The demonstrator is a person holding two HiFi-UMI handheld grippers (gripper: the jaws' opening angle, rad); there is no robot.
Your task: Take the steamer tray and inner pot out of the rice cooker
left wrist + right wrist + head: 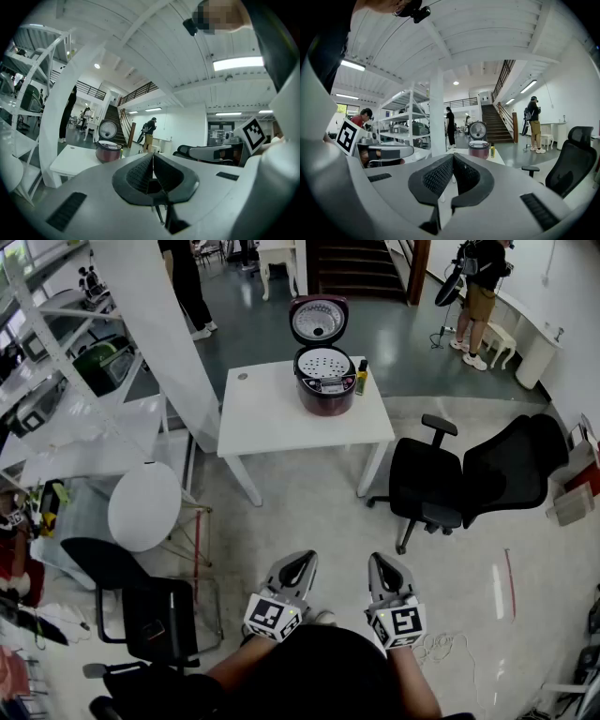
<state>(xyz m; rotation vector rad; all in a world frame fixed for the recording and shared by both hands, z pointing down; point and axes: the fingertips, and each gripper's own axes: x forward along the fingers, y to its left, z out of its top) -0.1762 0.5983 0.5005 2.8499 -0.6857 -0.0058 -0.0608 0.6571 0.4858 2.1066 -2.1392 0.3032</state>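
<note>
The white worktop [281, 418] stands on the floor well ahead of the person, its far edge and left corner partly cut off by a white column, and a black office chair [469, 479] sits off to its right. Near the far right corner of the worktop stands the dark red rice cooker [324, 381], upright, with its lid [319, 320] swung up and back on the far side so that the pale inner face looks toward the person. What appears to be a control panel sits on the near rim, though it is too small to read. The left hand-held gripper [302, 561] and the right hand-held gripper [382, 561] are held low, close in front of the person's body and side by side, both pointing toward the worktop and well apart from it. In its own view the left hand-held gripper [153, 157] has its jaws pressed together with nothing between them, and the rice cooker [108, 152] shows small and distant to the left of the tips. The right hand-held gripper [453, 157] is likewise closed and empty, with the rice cooker [478, 149] just right of its tips in the distance. The white perforated steamer tray [323, 364] lies flat in the cooker's mouth, facing straight up. It covers the inner pot completely, so no view shows the pot. A small yellow-green bottle [361, 377] with a dark cap stands upright just beside the cooker on its right.
</note>
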